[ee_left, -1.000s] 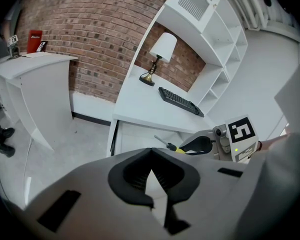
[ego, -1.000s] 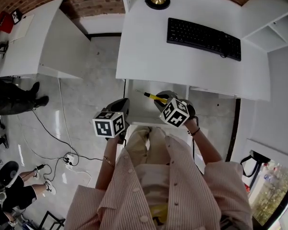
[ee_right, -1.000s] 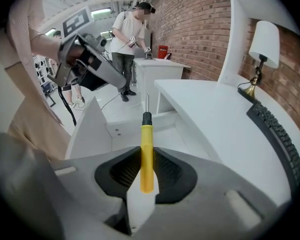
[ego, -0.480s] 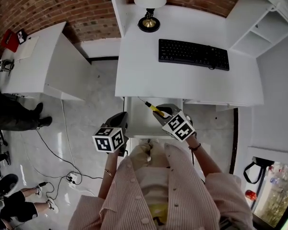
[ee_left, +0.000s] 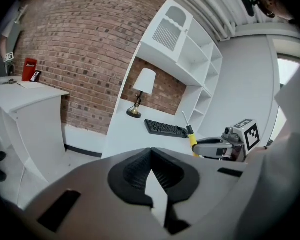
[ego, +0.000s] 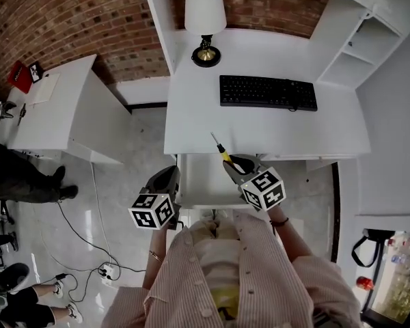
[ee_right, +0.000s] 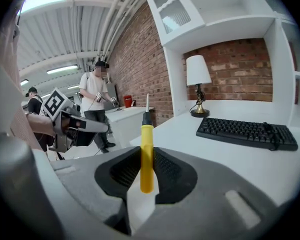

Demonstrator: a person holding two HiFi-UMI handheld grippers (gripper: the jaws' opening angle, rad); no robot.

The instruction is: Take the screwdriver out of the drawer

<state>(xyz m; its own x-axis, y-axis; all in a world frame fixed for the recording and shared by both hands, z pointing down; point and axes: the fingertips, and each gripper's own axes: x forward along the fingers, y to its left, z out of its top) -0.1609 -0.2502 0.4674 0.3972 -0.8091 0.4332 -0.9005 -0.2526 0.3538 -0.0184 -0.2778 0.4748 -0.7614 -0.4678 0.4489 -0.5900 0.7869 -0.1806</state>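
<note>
Two grippers up: I'm clamping the screwdriver (ee_right: 146, 144) upright in the right gripper (ee_right: 147, 159); the left gripper (ee_left: 151, 160) is hanging clenched, empty, by the desk (ego: 273, 127).

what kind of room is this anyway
Probably an office or lab-style workroom. A white desk carries a black keyboard and a table lamp. It stands against a bare brick wall, with a second white table nearby.
</note>
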